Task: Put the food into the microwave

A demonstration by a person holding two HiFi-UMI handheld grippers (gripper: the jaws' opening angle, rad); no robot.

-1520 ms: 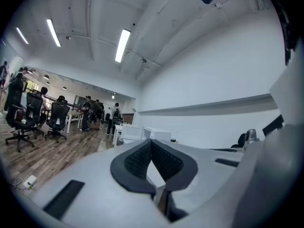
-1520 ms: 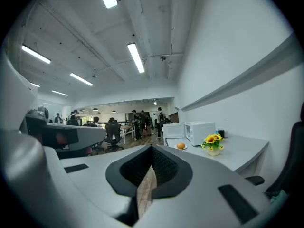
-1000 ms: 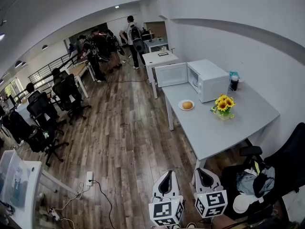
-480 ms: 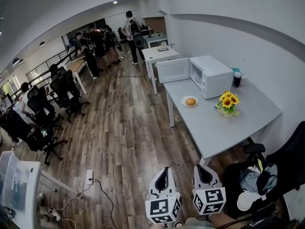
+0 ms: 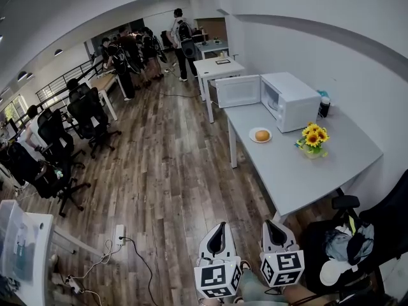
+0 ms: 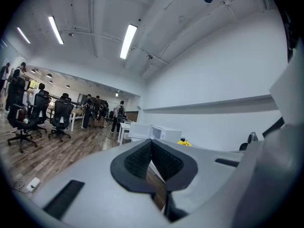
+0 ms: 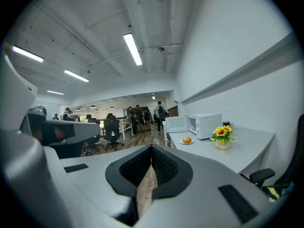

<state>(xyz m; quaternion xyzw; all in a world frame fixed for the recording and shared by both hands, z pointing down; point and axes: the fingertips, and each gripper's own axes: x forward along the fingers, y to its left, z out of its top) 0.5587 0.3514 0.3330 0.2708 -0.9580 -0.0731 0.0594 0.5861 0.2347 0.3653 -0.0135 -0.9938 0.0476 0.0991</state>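
My left gripper (image 5: 220, 227) and right gripper (image 5: 274, 224), both clenched empty, hang at 6 o'clock; the food (image 5: 262, 134) lies at 12 o'clock from them, near the open microwave (image 5: 292, 99).

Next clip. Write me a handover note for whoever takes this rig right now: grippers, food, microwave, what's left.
Left gripper: jaws together, empty, held low, short of the table. Right gripper: the same.
The bun sits on its plate on the table, in front of the microwave; the door stands open.
Done: nothing beyond the open door.
Left: step up, grip the plate, set it inside.
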